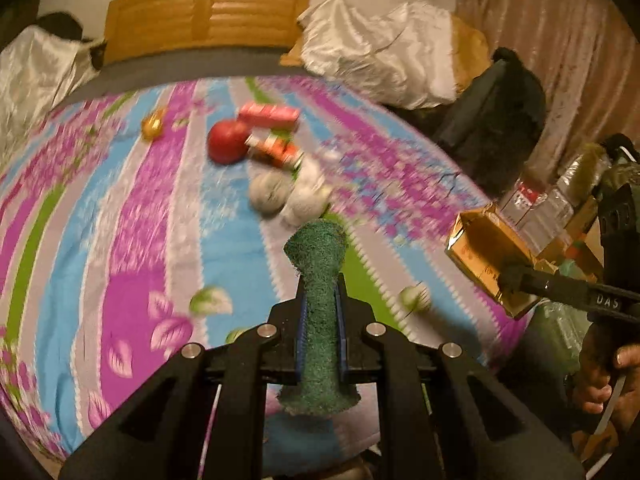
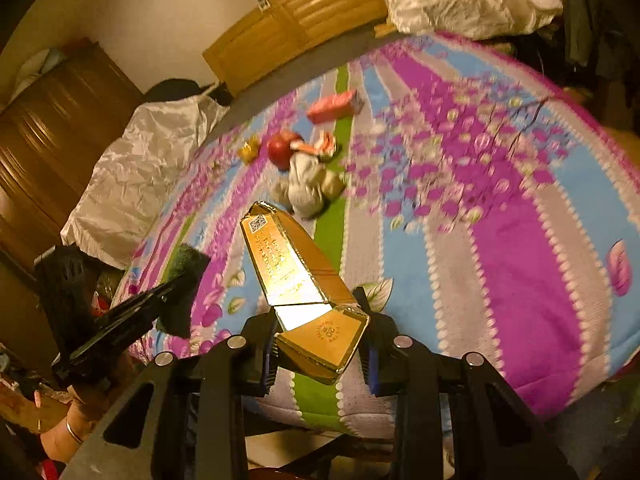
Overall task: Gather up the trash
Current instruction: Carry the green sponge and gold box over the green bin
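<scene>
My left gripper (image 1: pixel 320 308) is shut on a green scouring pad (image 1: pixel 318 280), held above the near edge of the bed; the pad also shows in the right wrist view (image 2: pixel 186 276). My right gripper (image 2: pixel 320 344) is shut on a gold carton (image 2: pixel 292 272), also seen at the right in the left wrist view (image 1: pixel 488 256). On the bed farther off lie a red apple (image 1: pixel 226 142), a pink box (image 1: pixel 270 114), a red-and-white wrapper (image 1: pixel 276 150), crumpled grey-white paper balls (image 1: pixel 288 196) and a small gold wrapper (image 1: pixel 153 127).
The bed has a striped floral cover (image 1: pixel 132 240) and a wooden headboard (image 1: pixel 204 16). White satin bedding (image 1: pixel 380 52) lies at the back right, more at the back left (image 1: pixel 32 72). A black bag (image 1: pixel 492 120) and plastic bottles (image 1: pixel 544 204) stand at the right. A brown wardrobe (image 2: pixel 52 132) is on the left.
</scene>
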`<state>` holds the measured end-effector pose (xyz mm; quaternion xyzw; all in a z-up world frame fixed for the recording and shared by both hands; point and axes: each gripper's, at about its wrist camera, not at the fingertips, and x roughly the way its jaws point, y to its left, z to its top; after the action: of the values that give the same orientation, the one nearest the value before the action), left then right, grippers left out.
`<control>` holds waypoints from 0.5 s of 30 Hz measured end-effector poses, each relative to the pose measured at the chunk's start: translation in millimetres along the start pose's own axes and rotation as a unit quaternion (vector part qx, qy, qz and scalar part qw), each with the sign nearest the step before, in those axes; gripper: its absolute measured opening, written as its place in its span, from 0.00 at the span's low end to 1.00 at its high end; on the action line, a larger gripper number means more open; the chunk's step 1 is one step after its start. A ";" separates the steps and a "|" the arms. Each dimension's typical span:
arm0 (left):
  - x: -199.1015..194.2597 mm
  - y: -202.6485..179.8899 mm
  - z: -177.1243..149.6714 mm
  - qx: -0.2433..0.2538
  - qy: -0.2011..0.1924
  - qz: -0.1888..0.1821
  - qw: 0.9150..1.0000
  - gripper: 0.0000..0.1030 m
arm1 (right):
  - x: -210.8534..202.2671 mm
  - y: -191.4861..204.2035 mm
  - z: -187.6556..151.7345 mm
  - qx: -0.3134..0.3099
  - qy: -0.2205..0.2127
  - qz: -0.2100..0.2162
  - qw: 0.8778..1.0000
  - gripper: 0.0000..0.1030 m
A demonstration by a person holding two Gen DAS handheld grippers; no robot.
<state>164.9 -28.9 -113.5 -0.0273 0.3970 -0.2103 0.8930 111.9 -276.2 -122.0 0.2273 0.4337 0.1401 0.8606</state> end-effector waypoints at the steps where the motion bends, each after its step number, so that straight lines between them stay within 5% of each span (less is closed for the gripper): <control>1: -1.9 -6.5 6.2 0.007 -0.007 -0.004 1.000 0.10 | -9.3 -1.0 1.3 0.001 -0.008 -0.003 1.000 0.33; 15: -3.3 -121.2 65.1 0.103 -0.053 -0.063 0.991 0.10 | -141.9 -46.8 14.9 0.054 -0.135 -0.073 0.987 0.33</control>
<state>166.9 -145.6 -40.6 0.0288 0.3224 -0.3043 0.8959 43.1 -382.5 -41.3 0.2579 0.3356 0.0213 0.9058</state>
